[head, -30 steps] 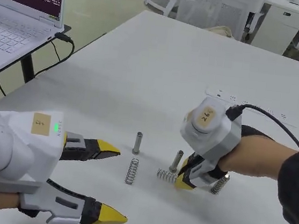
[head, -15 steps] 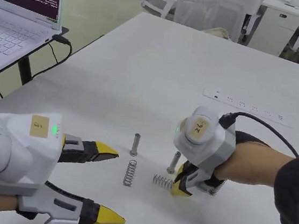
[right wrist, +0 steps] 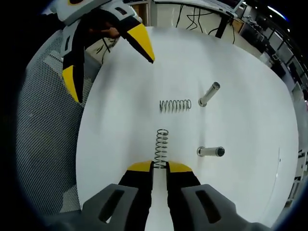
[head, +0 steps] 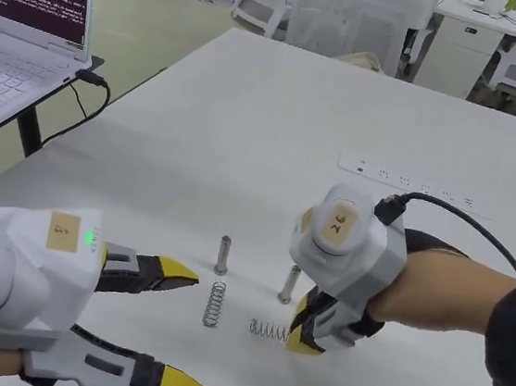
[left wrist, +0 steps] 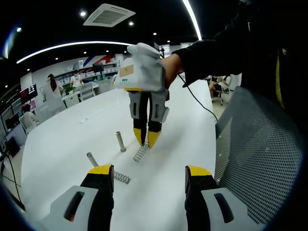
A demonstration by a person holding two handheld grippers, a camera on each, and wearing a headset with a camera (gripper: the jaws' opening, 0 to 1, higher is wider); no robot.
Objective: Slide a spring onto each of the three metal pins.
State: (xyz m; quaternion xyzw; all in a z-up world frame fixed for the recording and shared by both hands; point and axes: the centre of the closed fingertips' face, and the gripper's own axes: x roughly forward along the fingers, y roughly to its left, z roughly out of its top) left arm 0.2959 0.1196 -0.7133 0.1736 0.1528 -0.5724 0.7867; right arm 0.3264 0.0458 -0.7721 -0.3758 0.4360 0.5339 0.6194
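Risk: I grip the spring by one end only, so the coil may flex or flick free as I lift it, and a careless swing could topple the upright pin just beside it; right claw: jaws nearly together, clamped on that end, the spring lying flat on the worktop; left claw: wide apart, empty, hovering near the second spring.

Open-plan office: laptop, white desk, mesh chair, ceiling strip lights.
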